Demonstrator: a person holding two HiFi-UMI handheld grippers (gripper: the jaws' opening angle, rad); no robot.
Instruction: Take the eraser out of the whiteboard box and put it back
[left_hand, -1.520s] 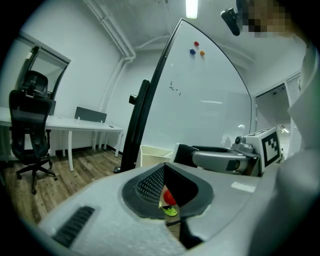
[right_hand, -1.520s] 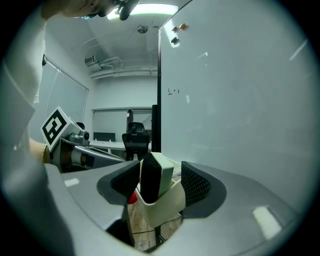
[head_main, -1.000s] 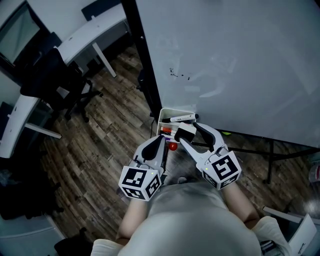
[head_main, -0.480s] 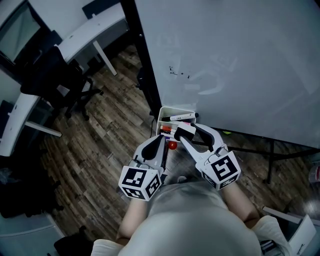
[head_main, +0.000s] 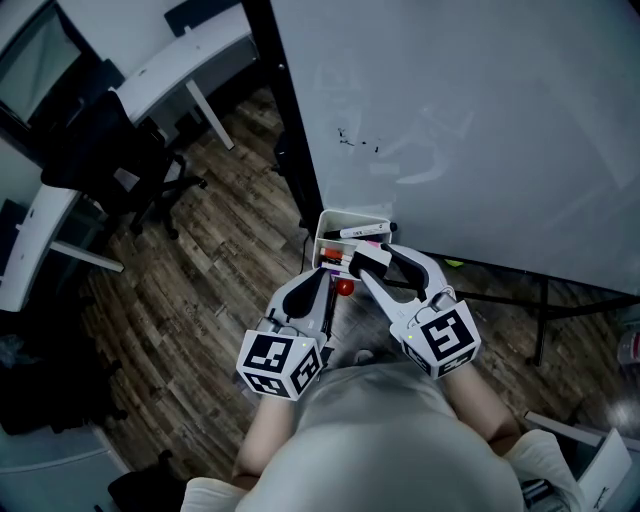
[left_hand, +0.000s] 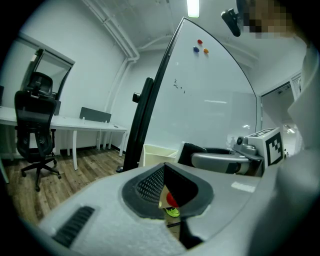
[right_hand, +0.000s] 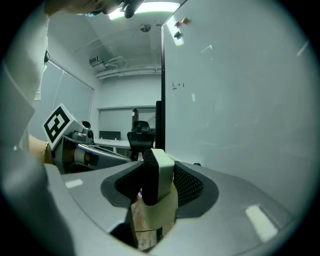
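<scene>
At the lower middle of the head view, just under the whiteboard (head_main: 480, 130), the small cream box (head_main: 325, 225) hangs at the board's bottom edge with a marker (head_main: 362, 232) lying across it. The right gripper (head_main: 366, 266) reaches to the box's near rim. Its jaws have just been closing and now clamp the eraser (right_hand: 159, 175), dark felt against one pad and pale back against the other, so the eraser sits at the box's edge, not yet carried clear.

The left gripper (head_main: 320, 278) waits just beside it, lower left, jaws drawn to a narrow slit with nothing between them.

The step looks to be securing the eraser for lifting. It should go well if the pads stay square on the two broad faces. The lift should run straight away from the rim, so the marker is not nudged. The felt should also stay off the board. The left gripper is best kept aside.
</scene>
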